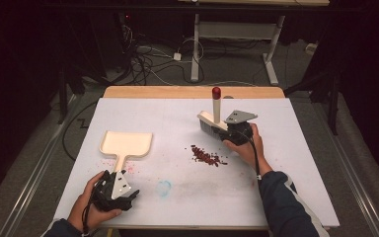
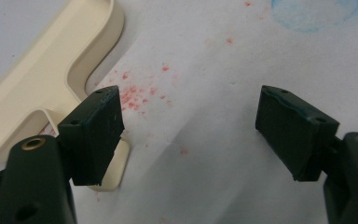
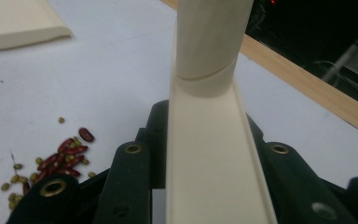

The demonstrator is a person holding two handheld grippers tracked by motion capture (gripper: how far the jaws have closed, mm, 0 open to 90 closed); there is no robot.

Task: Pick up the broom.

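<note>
My right gripper is clamped on the cream brush: in the right gripper view the brush's flat back runs up between my two black jaws, which press on it from either side, and its round handle rises beyond them. In the high view the handle stands nearly upright, with a red tip at the top and the bristle head low, close to the white table. My right hand wraps the gripper body from behind, the grey three-cornered plate on top.

Just beside that gripper, toward me and to my left, lies a small heap of red beans; in the right gripper view I see them mixed with smaller greenish ones, scattered on the sheet, apart from the brush.

My left gripper stands open, holding nothing: in the left gripper view the two pads are wide apart over the bare sheet. One pad hangs over the end of the cream dustpan, whose handle reaches down toward that jaw; I cannot tell whether they touch. The pan's tray lies flat, well apart from the beans. Faint red specks stain the sheet near the pan, and a pale blue ring marks it closer to me.
</note>
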